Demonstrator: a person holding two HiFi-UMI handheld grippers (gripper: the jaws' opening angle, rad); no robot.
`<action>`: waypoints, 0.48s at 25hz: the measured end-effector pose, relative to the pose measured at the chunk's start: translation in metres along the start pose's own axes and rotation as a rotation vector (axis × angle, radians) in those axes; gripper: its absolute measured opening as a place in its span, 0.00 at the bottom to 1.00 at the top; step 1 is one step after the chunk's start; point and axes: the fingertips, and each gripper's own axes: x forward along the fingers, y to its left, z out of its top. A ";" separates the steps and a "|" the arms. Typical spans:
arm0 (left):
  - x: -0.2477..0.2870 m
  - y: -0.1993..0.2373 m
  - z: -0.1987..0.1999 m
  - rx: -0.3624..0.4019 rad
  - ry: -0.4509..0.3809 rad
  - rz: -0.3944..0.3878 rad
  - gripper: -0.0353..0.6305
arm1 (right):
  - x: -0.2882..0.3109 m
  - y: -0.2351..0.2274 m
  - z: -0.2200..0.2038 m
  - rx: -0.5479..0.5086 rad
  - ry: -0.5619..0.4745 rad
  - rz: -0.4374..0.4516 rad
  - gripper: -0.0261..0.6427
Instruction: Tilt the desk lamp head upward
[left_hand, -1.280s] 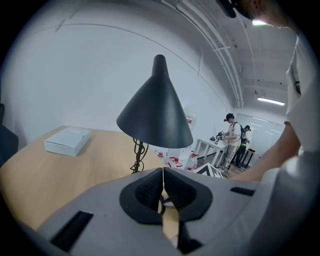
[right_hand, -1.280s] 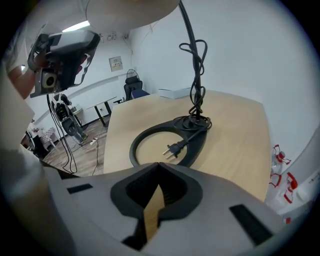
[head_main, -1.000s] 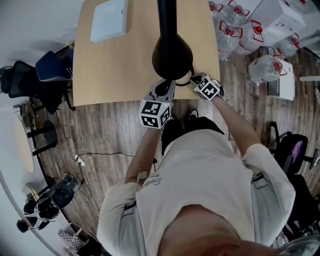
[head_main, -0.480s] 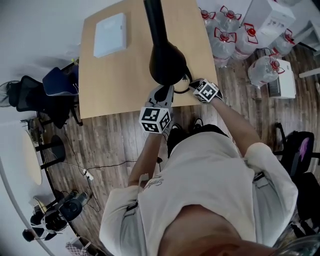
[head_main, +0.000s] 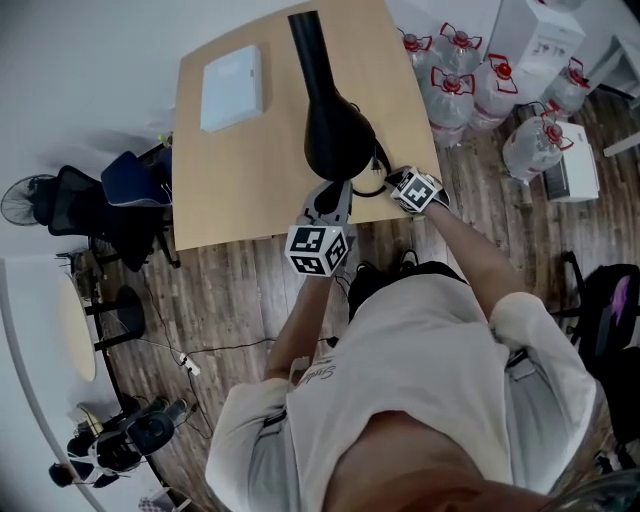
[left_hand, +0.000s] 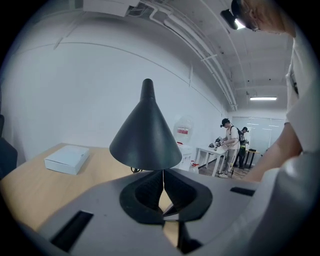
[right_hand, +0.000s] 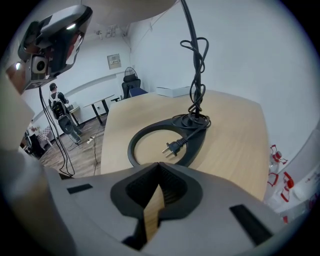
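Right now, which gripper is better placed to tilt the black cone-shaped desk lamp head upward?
Left. The left gripper, jaws together, sits just beneath the black cone-shaped lamp head; the right gripper, also shut, points at the black ring-shaped lamp base instead.

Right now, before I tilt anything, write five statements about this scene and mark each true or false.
1. The lamp head is a dark cone. True.
2. The white box lies on the floor. False: it lies on the table.
3. The right gripper has its jaws wide apart. False: they are together.
4. The plug lies loose at the lamp's ring base. True.
5. The left gripper has its jaws together. True.
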 end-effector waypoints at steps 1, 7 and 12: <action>-0.003 -0.002 0.002 0.008 -0.001 0.001 0.08 | -0.001 0.000 0.000 -0.007 -0.004 -0.003 0.03; -0.029 -0.015 0.020 0.016 -0.034 0.002 0.08 | -0.002 0.001 -0.001 -0.021 0.000 -0.026 0.03; -0.047 -0.023 0.042 0.033 -0.065 0.012 0.08 | -0.002 -0.002 0.002 0.000 -0.003 -0.015 0.03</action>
